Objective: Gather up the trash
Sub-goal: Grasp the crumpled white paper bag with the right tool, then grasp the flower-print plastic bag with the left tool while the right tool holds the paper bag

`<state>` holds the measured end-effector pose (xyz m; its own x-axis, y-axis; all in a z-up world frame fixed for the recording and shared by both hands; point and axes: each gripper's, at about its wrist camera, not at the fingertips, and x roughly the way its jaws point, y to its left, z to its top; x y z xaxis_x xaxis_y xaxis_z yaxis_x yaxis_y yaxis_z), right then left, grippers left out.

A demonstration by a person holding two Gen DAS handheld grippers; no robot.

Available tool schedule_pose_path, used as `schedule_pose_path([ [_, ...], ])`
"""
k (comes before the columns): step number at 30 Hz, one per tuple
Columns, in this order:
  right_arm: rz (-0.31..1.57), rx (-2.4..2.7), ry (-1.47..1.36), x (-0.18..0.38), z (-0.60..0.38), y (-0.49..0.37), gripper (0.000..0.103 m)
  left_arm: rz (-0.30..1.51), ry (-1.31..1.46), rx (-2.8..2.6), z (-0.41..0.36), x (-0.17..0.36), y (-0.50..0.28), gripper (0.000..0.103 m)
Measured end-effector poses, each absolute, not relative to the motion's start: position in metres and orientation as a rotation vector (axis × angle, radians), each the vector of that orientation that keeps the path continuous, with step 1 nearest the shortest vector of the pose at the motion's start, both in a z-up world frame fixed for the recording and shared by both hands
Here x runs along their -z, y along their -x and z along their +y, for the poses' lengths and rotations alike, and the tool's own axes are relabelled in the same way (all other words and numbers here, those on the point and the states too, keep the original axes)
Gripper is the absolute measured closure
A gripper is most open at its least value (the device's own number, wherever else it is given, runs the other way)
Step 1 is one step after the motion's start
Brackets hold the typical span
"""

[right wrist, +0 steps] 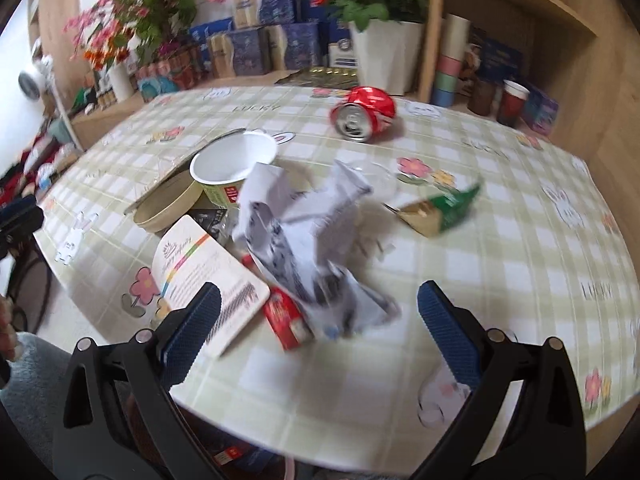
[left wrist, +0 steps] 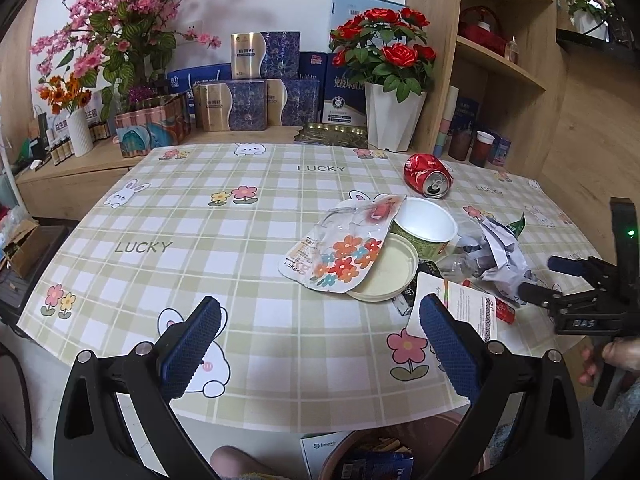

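Note:
Trash lies on the checked tablecloth (left wrist: 180,216). A crushed red can (left wrist: 427,176) (right wrist: 364,114) lies at the far side. A white-lined paper cup (left wrist: 426,228) (right wrist: 234,160) rests on a round cream lid (left wrist: 386,274), with a flowered plastic pouch (left wrist: 340,254) over it. Crumpled white paper (right wrist: 304,236) (left wrist: 502,256), a white card (right wrist: 204,268) (left wrist: 464,312), a small red box (right wrist: 286,318) and a green-gold wrapper (right wrist: 438,210) lie nearby. My left gripper (left wrist: 320,344) is open and empty above the near table edge. My right gripper (right wrist: 318,328) is open around the crumpled paper's near end.
A white pot of red roses (left wrist: 394,120), blue and gold boxes (left wrist: 248,108) and pink flowers (left wrist: 120,40) stand behind the table. Wooden shelves (left wrist: 504,64) with cups are at the right. A bin holding trash (left wrist: 372,460) sits under the near table edge.

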<state>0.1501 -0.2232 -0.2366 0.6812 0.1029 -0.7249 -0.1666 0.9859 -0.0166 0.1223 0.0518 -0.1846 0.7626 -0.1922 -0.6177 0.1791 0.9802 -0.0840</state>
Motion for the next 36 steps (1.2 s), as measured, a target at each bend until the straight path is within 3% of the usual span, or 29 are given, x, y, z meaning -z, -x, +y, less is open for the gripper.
schedule_pose_path([
  [10,0.853,-0.133,0.055,0.253,-0.221,-0.183,0.008,0.681,0.011,0.203,0.040,0.189,-0.140,0.006],
  [11,0.856,-0.140,0.047,0.254,-0.222,-0.184,0.010,0.690,0.013,0.207,0.039,0.192,-0.142,0.006],
  [12,0.863,-0.154,0.041,0.255,-0.223,-0.184,0.022,0.698,0.015,0.211,0.038,0.194,-0.144,0.006],
  [15,0.861,-0.168,0.060,0.253,-0.222,-0.181,0.046,0.727,0.023,0.230,0.034,0.200,-0.151,0.006],
  [18,0.840,-0.179,0.045,0.246,-0.224,-0.176,0.054,0.751,0.018,0.235,0.030,0.203,-0.164,0.010],
  [20,0.812,-0.190,0.033,0.238,-0.225,-0.172,0.055,0.767,0.012,0.256,0.026,0.204,-0.174,0.018],
  [26,0.778,-0.199,0.002,0.225,-0.231,-0.167,0.056,0.792,-0.087,0.322,0.001,0.212,-0.210,0.028],
  [36,0.762,-0.211,-0.044,0.219,-0.244,-0.168,0.056,0.814,-0.298,0.295,-0.024,0.238,-0.244,0.031],
])
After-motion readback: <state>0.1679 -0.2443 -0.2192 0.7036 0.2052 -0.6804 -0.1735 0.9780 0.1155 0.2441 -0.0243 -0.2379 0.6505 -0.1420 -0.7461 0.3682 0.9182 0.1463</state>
